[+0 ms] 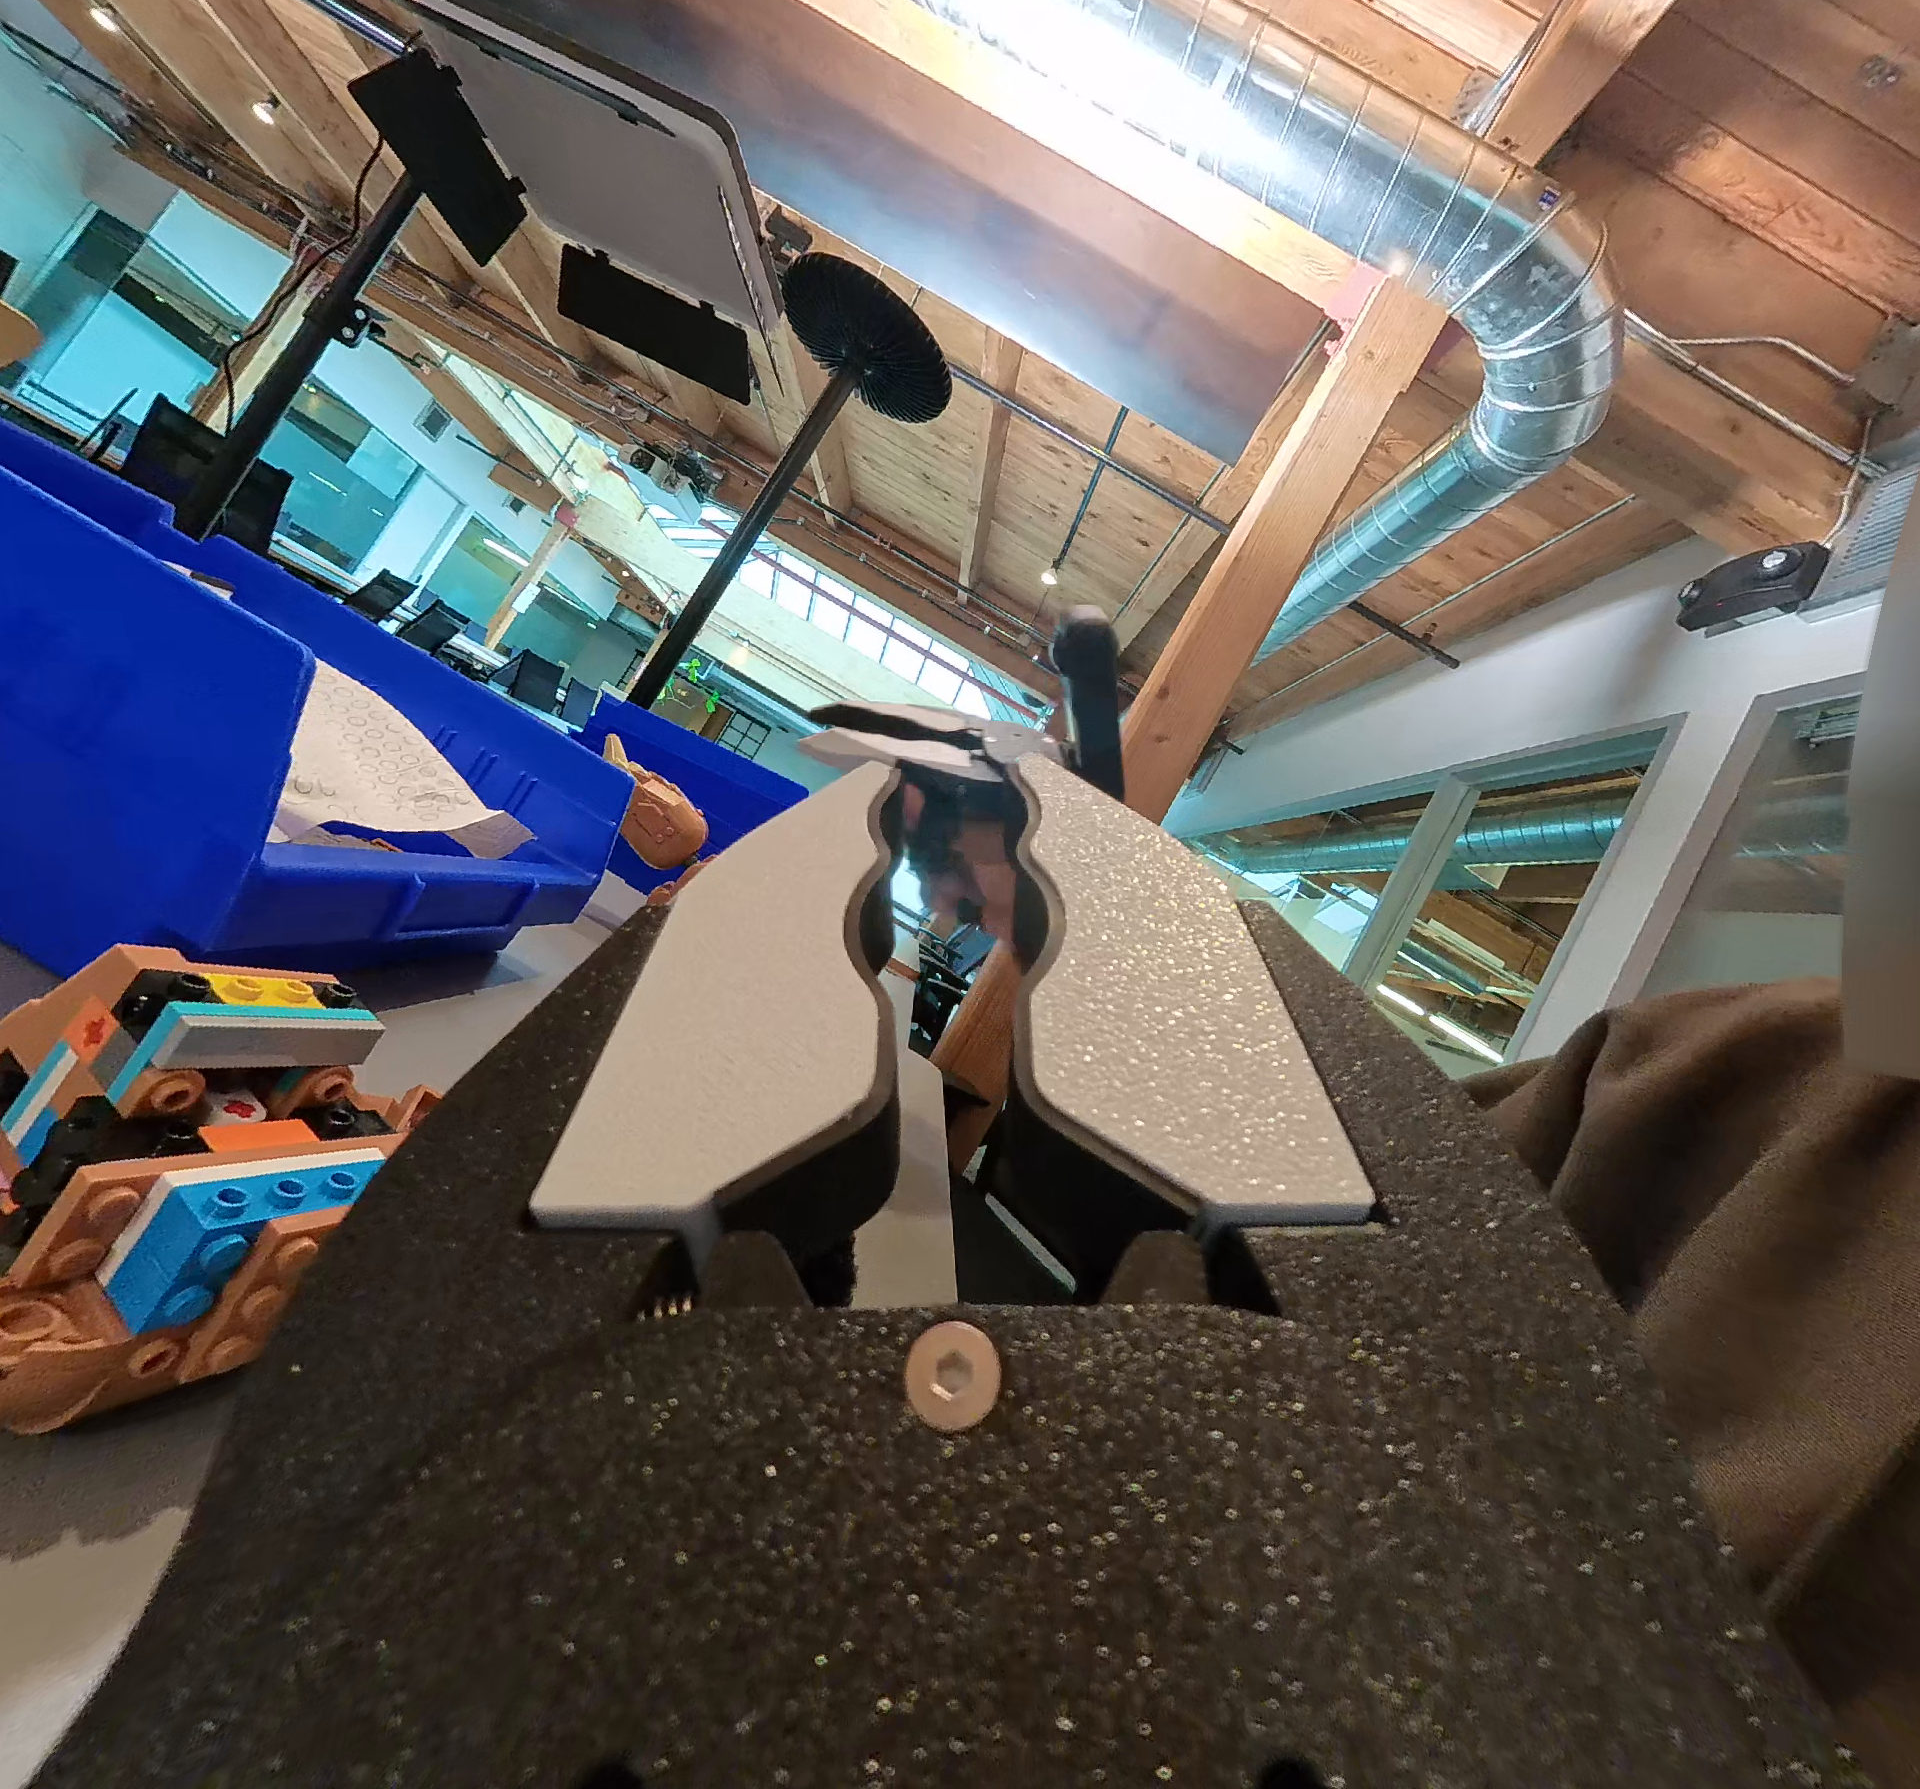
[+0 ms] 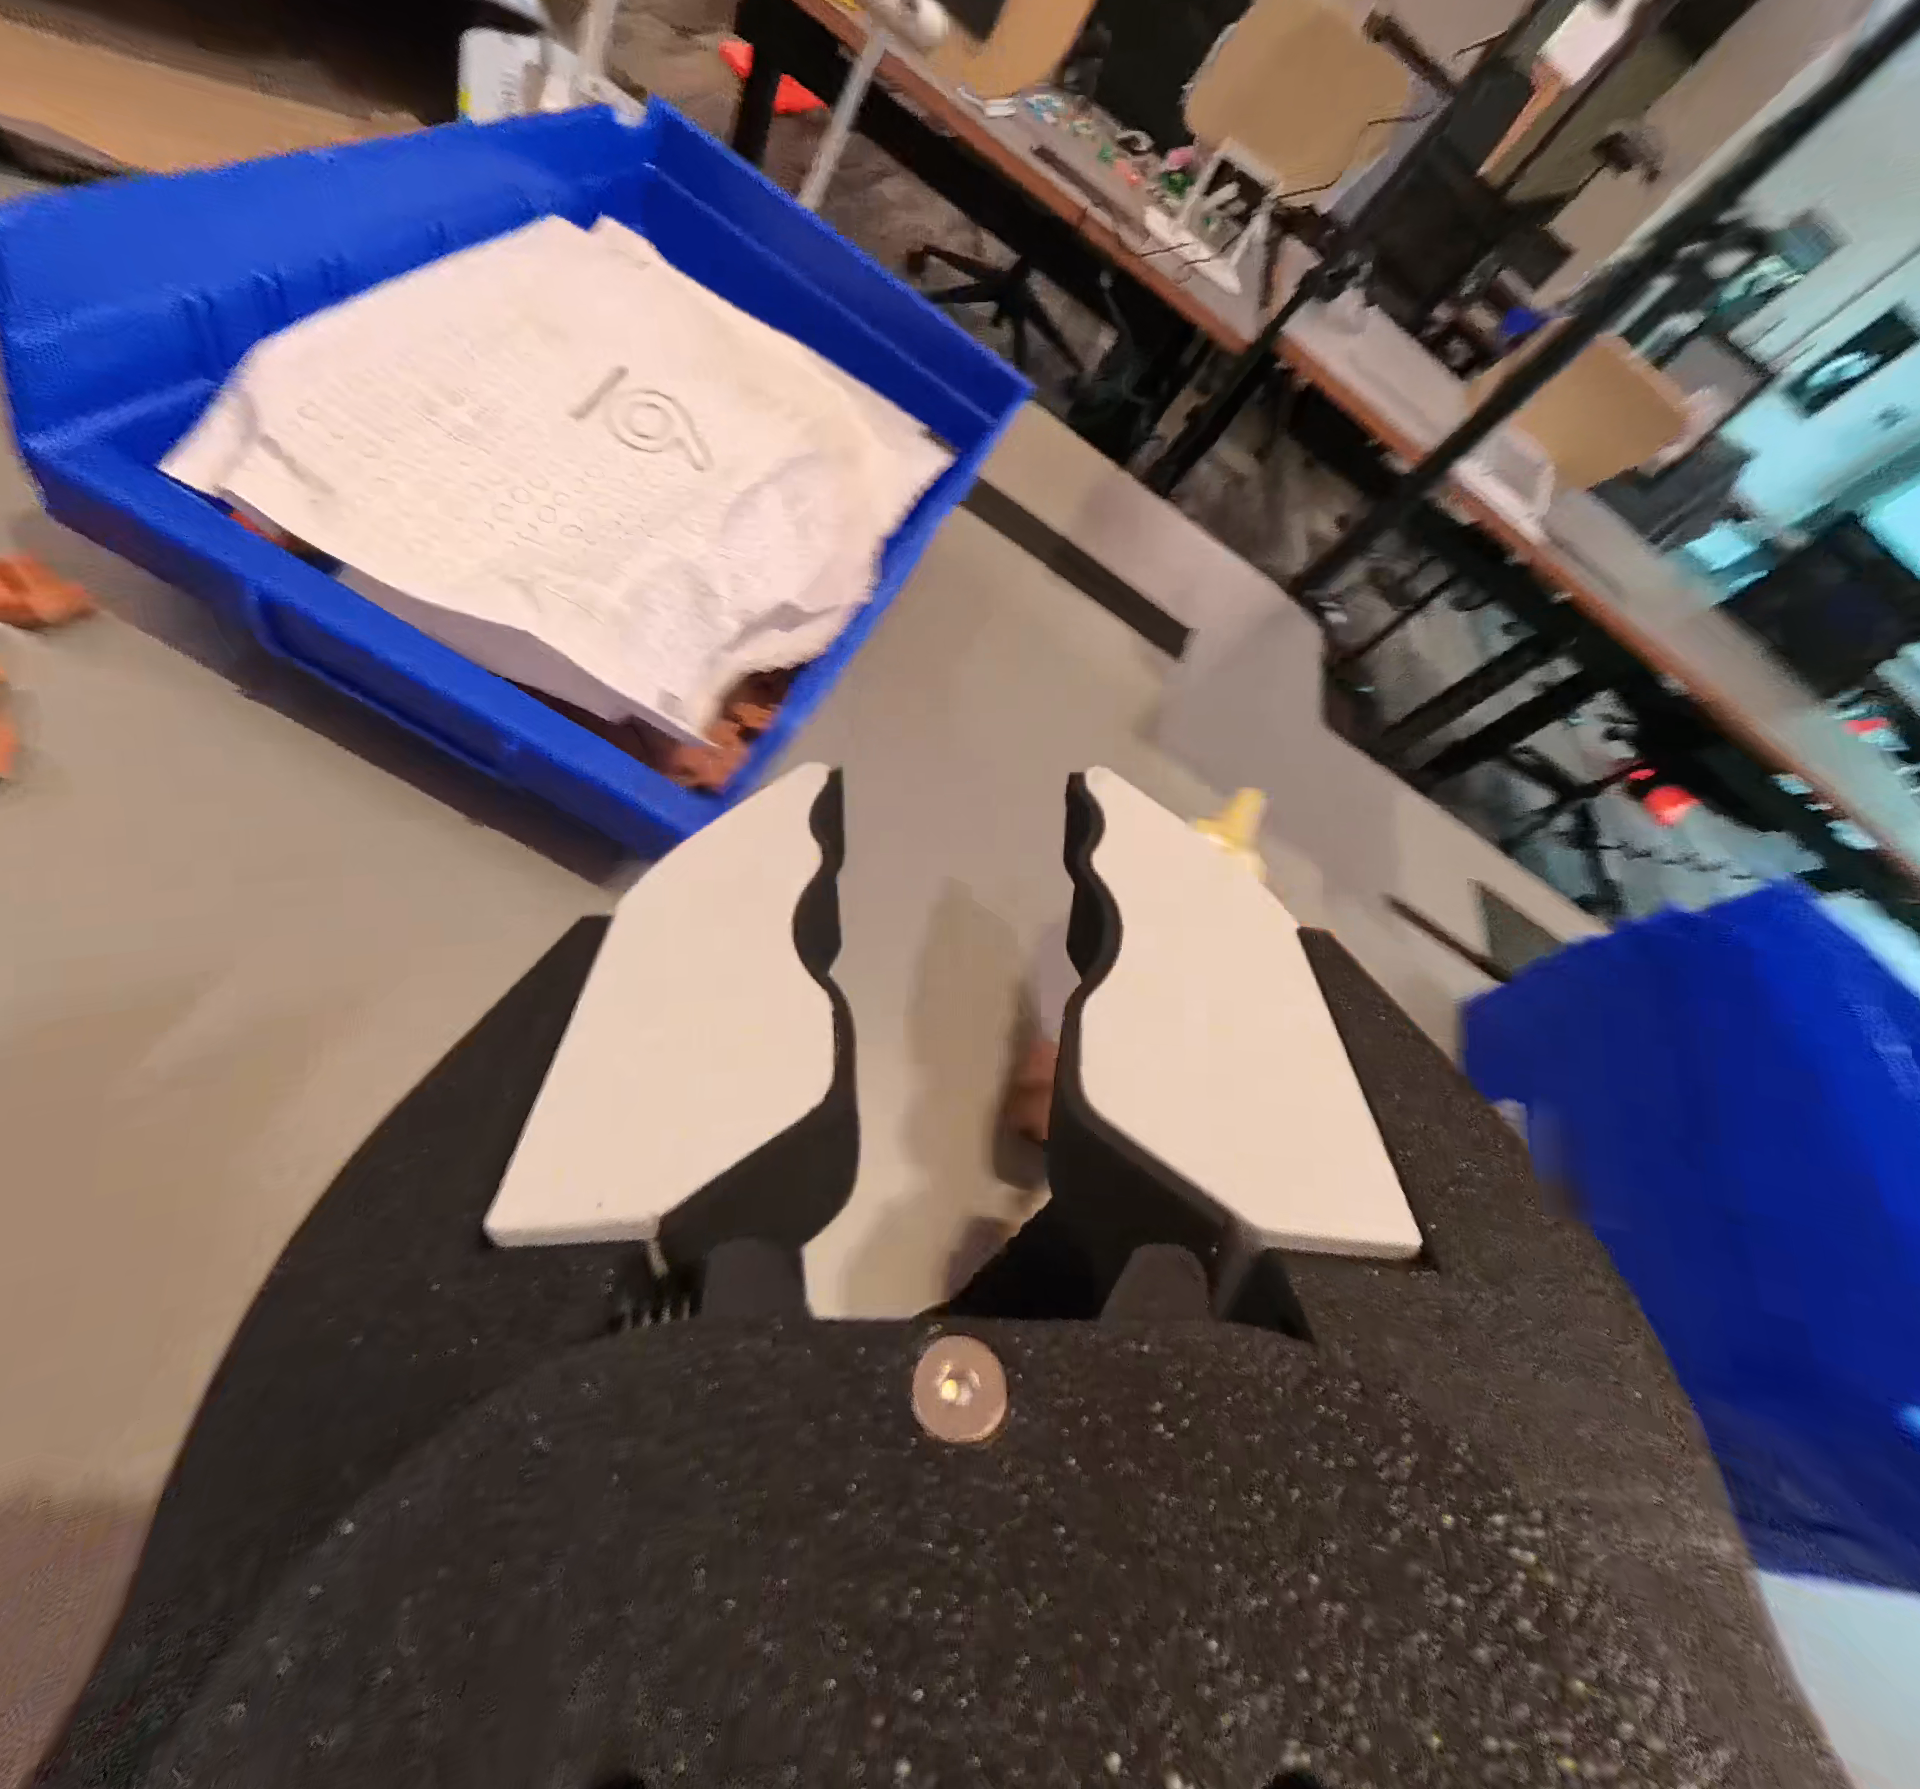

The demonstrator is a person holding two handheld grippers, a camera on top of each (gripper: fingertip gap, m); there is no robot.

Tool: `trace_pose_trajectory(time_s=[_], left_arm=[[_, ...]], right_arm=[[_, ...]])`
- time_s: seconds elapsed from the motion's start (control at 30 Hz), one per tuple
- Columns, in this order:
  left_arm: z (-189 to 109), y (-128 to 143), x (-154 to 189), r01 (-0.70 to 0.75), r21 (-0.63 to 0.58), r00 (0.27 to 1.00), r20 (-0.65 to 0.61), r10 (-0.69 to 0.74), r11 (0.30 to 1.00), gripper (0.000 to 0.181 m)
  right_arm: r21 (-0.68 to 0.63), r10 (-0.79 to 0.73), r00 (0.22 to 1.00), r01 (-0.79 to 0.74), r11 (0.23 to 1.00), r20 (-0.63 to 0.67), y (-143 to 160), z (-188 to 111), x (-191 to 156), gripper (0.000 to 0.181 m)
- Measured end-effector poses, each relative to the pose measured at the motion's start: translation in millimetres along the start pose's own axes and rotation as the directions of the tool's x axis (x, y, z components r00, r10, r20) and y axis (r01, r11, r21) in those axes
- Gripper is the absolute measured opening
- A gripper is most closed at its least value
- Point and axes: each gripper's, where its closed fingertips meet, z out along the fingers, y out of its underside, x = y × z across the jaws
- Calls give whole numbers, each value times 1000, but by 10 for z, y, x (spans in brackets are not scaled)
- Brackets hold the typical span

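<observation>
We hold the left gripper [image 1: 951, 783] tilted up toward the ceiling, low over the grey table [image 1: 62, 1490]; its jaws are nearly pressed together and pinch nothing. The other gripper shows just beyond its tips. A toy brick model [image 1: 177, 1168] of brown, blue and black bricks sits close on its left, near a blue bin [image 1: 156, 752].

Our right gripper [image 2: 951, 794] hangs over the table with jaws spread, empty. Ahead-left, the blue bin holds a crumpled white paper towel [image 2: 561, 472] covering brown bricks. This view is blurred.
</observation>
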Motion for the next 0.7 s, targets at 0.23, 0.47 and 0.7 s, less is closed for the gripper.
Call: trace_pose_trajectory(time_s=[0.23, 0.47, 0.7], left_arm=[[21, 38, 10, -21, -20, 1000, 5, 21, 1000, 18], [64, 116, 14, -61, -63, 998, 22, 62, 996, 18], [132, 244, -9, -116, -137, 991, 54, 124, 984, 18]], right_arm=[[-178, -51, 962, 2, 984, -269, 783, -474, 1977, 32], [-388, -15, 938, -129, 912, -347, 2225, -379, 3577, 20], [-291, 77, 953, -165, 942, -293, 2335, -11, 3944, 22]])
